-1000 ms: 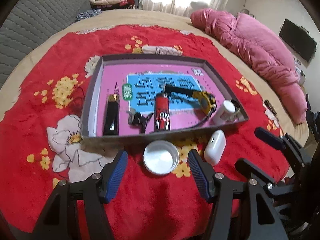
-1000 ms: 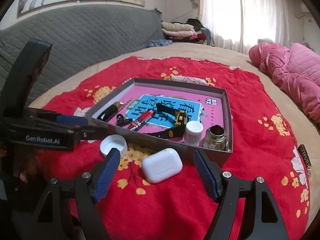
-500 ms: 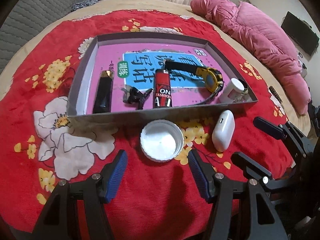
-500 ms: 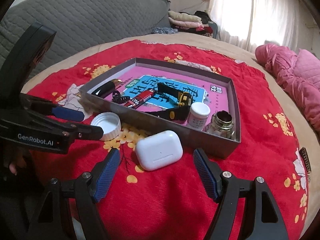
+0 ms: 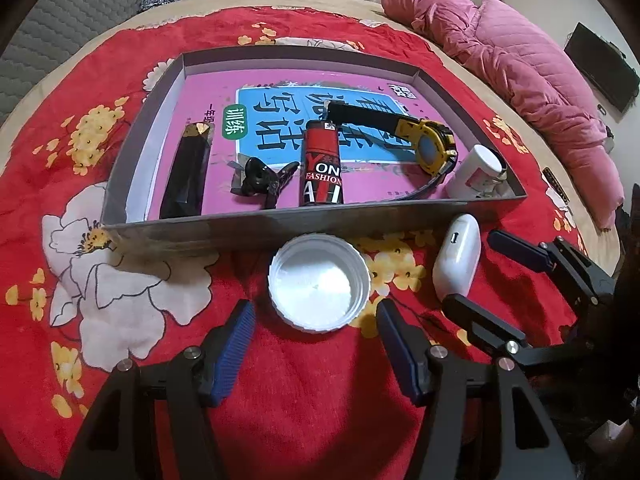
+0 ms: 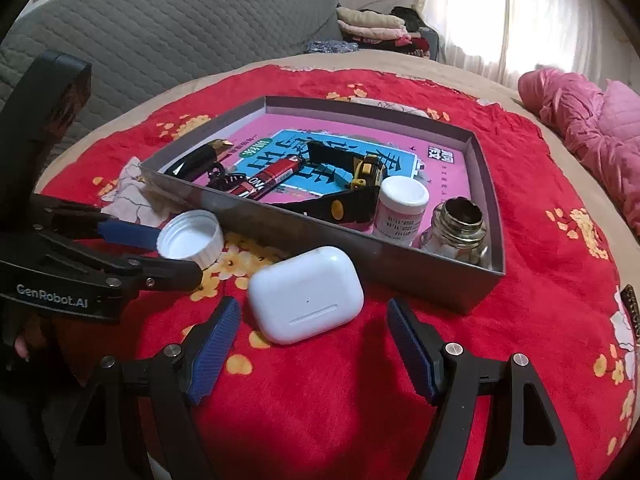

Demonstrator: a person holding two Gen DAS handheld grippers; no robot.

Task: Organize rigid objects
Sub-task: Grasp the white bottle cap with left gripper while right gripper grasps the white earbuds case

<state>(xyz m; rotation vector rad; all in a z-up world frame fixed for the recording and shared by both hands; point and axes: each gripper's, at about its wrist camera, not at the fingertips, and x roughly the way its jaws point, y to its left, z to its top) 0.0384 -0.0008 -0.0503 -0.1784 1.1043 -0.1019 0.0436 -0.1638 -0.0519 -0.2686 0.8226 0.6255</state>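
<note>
A white bottle cap (image 5: 319, 283) (image 6: 190, 239) lies open side up on the red cloth, just in front of the grey tray (image 5: 248, 228) (image 6: 400, 268). My left gripper (image 5: 314, 336) (image 6: 176, 252) is open and straddles the cap's near side. A white earbud case (image 6: 306, 294) (image 5: 457, 258) rests to the cap's right, and my right gripper (image 6: 314, 332) (image 5: 480, 276) is open just short of it. The tray holds a red lighter (image 5: 321, 166), a yellow-faced watch (image 5: 430, 146), a black clip (image 5: 260, 178), a dark stick (image 5: 186, 176), a small white jar (image 6: 401, 206) and a glass jar (image 6: 456, 232).
The red flowered cloth (image 5: 100, 300) covers a bed. A pink quilt (image 5: 520, 72) lies along the right side. A grey quilted headboard (image 6: 160, 40) and folded clothes (image 6: 372, 26) stand at the back. A dark strip (image 6: 632, 308) lies at the cloth's right edge.
Both grippers have come lower and closer to the cloth. The cap now sits between the left fingers, and the earbud case is nearer the right fingers. Both stay open.
</note>
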